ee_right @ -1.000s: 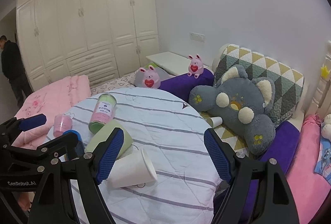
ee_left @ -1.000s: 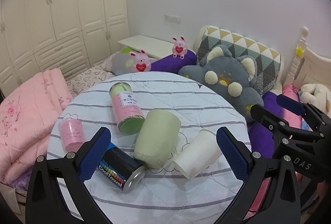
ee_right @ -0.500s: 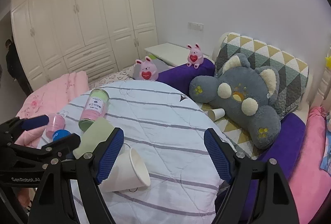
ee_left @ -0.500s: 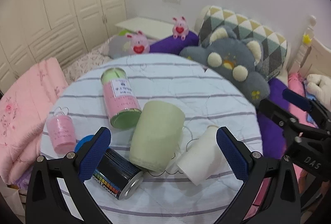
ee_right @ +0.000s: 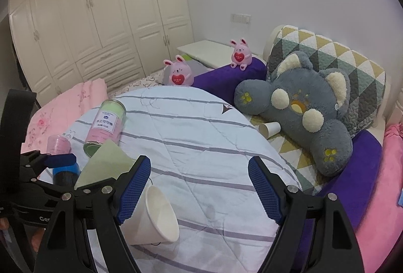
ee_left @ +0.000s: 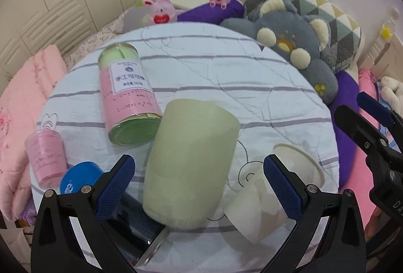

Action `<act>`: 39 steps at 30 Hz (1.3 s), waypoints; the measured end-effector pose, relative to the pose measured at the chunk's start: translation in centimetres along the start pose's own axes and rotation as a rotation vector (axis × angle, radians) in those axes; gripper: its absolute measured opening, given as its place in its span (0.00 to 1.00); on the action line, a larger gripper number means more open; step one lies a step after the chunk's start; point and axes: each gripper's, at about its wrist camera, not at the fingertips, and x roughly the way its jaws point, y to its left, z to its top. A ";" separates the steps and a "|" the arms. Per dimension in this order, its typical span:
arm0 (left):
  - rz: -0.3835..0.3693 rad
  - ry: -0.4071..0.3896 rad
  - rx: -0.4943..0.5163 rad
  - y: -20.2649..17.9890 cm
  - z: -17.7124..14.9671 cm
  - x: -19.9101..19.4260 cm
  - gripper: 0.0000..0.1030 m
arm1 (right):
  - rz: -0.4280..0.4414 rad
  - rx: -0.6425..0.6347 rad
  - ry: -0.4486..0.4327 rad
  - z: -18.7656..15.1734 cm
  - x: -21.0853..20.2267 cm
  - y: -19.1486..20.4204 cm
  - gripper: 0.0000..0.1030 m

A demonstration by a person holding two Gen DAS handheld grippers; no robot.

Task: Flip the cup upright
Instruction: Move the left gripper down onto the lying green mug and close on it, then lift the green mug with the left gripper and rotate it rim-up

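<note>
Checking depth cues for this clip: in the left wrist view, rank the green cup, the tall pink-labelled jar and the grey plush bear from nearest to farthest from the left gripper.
From the left gripper:
1. Green cup, lying on its side between the open fingers.
2. Tall pink-labelled jar, lying beyond the cup, to the left.
3. Grey plush bear, past the table's far right edge.

Tabletop (ee_left: 226, 76): pale blue-white quilted cover, grey-purple stripes.
Large cup (ee_left: 191, 162): matte pale green.
Paper cup (ee_right: 156, 217): plain white.
Tall jar (ee_left: 128, 96): pink body, light green ends, white label.
Small jar (ee_left: 46, 157): translucent pink.
Can (ee_left: 133, 220): dark body, blue lid, silver rim.
Left gripper (ee_left: 199, 187), right gripper (ee_right: 199, 189): black frames; fingers (ee_left: 282, 187) blue, textured.
Plush koala (ee_right: 302, 109): grey, cream ears and paws, yellow paw spots.
Cushion (ee_right: 327, 51): triangle patchwork, yellow, green, white, grey.
Two bunnies (ee_right: 178, 71): pink, red hearts.
Blanket (ee_left: 17, 101): pink floral.
Wardrobe (ee_right: 88, 16): cream.
</note>
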 end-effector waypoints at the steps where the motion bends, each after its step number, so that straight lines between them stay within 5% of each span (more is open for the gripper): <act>1: 0.000 0.018 -0.004 0.1 0.1 0.5 1.00 | -0.001 0.001 0.005 0.0 0.3 0.0 0.79; 10: 0.015 0.109 -0.050 1.5 0.4 3.4 0.94 | -0.006 0.005 0.021 0.2 1.3 -0.2 0.79; 12: -0.042 0.104 -0.079 1.7 0.3 3.2 0.83 | -0.005 0.003 0.024 0.2 1.3 -0.1 0.79; 39: 0.029 0.007 -0.055 0.7 -0.2 -0.9 0.81 | -0.039 0.009 -0.009 0.7 -0.4 -0.1 0.79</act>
